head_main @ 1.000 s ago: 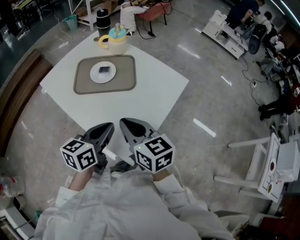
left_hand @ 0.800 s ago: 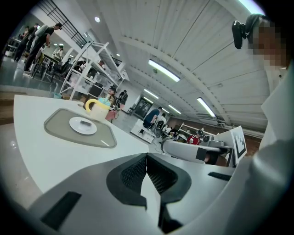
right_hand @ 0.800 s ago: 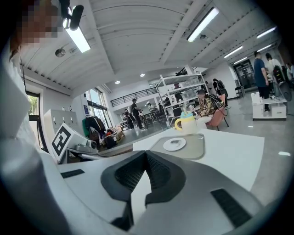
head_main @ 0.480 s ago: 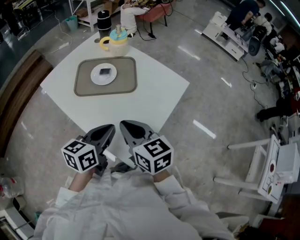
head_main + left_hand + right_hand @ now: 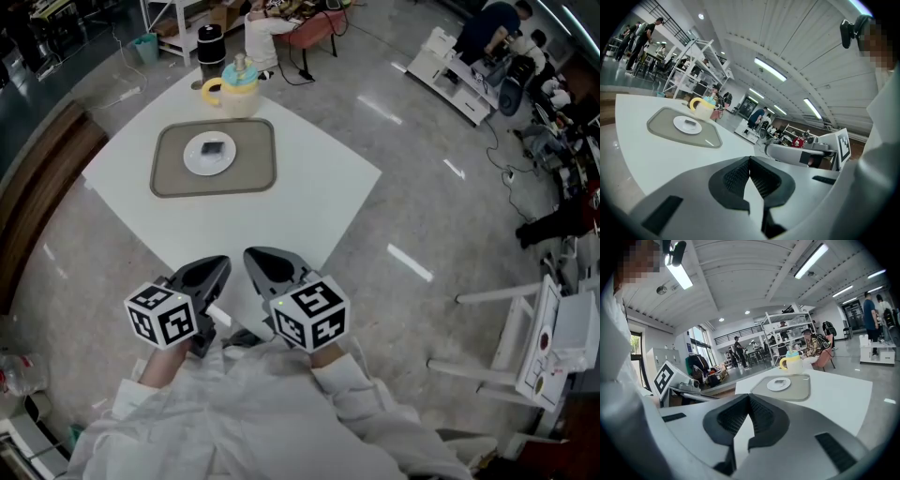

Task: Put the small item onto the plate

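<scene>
Both closed, empty — left tool, right tool — at table corner; plate well apart.

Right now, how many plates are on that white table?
1. The white plate sits in the middle of the tan mat on the table's far side, with a small dark item lying on it. No other plate shows.

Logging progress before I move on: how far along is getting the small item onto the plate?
Done, by the look of it: a small dark item lies on the white plate, which sits on the grey mat. In hand: nothing. The left gripper and right gripper have their jaws together and empty, by the near corner of the table. Left: apparently nothing.
</scene>
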Available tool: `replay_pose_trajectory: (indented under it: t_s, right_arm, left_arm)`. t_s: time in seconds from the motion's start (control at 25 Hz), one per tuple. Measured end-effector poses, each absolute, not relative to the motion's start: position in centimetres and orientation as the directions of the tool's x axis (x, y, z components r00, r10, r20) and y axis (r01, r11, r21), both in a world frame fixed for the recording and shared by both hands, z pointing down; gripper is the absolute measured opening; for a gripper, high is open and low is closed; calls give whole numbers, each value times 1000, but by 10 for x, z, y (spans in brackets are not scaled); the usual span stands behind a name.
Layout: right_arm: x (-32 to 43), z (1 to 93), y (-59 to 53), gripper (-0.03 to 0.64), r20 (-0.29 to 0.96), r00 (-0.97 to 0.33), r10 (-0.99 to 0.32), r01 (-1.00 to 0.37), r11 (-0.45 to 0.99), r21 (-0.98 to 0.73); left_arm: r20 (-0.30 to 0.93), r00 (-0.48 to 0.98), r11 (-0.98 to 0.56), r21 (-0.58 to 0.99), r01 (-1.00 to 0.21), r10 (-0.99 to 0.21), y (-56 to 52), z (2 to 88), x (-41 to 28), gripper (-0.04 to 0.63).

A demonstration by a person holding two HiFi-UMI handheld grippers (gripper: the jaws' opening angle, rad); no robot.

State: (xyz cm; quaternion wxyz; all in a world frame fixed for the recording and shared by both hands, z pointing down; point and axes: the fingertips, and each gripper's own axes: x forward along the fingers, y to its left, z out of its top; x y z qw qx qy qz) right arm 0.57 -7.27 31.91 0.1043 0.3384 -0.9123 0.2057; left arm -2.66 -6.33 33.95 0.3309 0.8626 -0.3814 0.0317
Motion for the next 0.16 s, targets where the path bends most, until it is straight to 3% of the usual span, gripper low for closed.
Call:
replay_pose_trajectory:
  t_s: [0.16]
  right_arm:
    - [6,320,-74,15,339,-748,-570,-661,688,-301]
  left_arm:
    - [312,712,-500,539,-678,-629,-63,340,-24,11]
